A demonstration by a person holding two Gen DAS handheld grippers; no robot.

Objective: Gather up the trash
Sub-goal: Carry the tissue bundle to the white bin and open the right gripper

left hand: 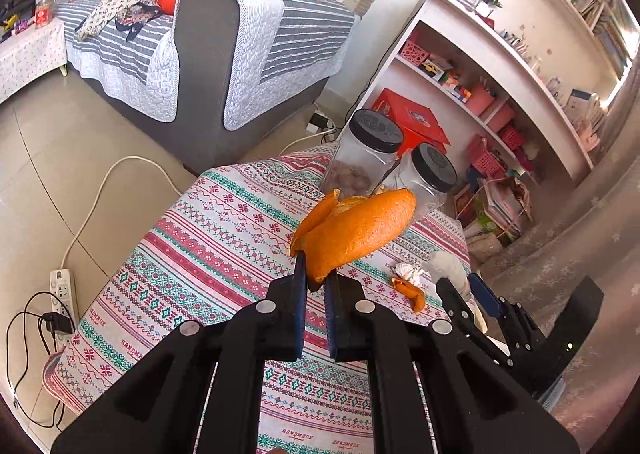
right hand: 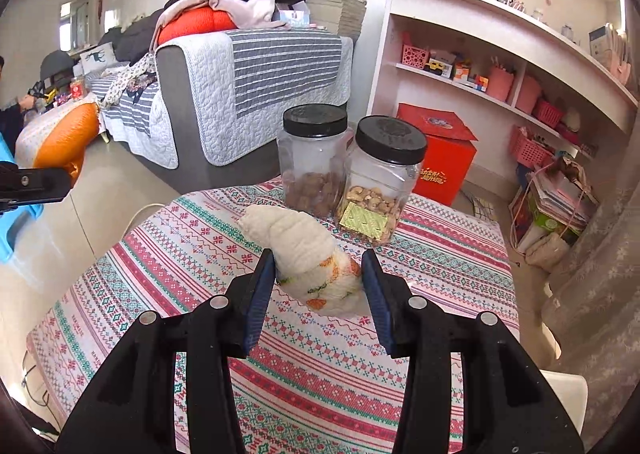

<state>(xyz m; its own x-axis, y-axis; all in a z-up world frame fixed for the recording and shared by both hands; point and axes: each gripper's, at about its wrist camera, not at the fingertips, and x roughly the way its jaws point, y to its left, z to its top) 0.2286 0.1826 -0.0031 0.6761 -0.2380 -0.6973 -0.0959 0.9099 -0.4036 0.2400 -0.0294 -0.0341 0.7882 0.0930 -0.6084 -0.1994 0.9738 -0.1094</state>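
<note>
My left gripper [left hand: 316, 282] is shut on a large curled orange peel [left hand: 356, 234] and holds it above the patterned tablecloth [left hand: 224, 238]. On the cloth to the right lie a crumpled white tissue [left hand: 408, 272] and a small piece of orange peel [left hand: 412, 296]. My right gripper [right hand: 320, 272] is shut on a white rag with orange prints [right hand: 308, 250], lifted off the table. From the left wrist view the right gripper [left hand: 468, 290] shows just right of the tissue. In the right wrist view the left gripper [right hand: 66, 176] and its peel [right hand: 64, 138] sit at the far left.
Two clear jars with black lids, one of brown nuts [right hand: 316, 162] and one of cashews [right hand: 380, 182], stand at the table's far edge. Behind are a grey sofa [right hand: 248, 82], white shelves [right hand: 500, 66] and a red box [right hand: 444, 158]. A power strip [left hand: 62, 290] lies on the floor.
</note>
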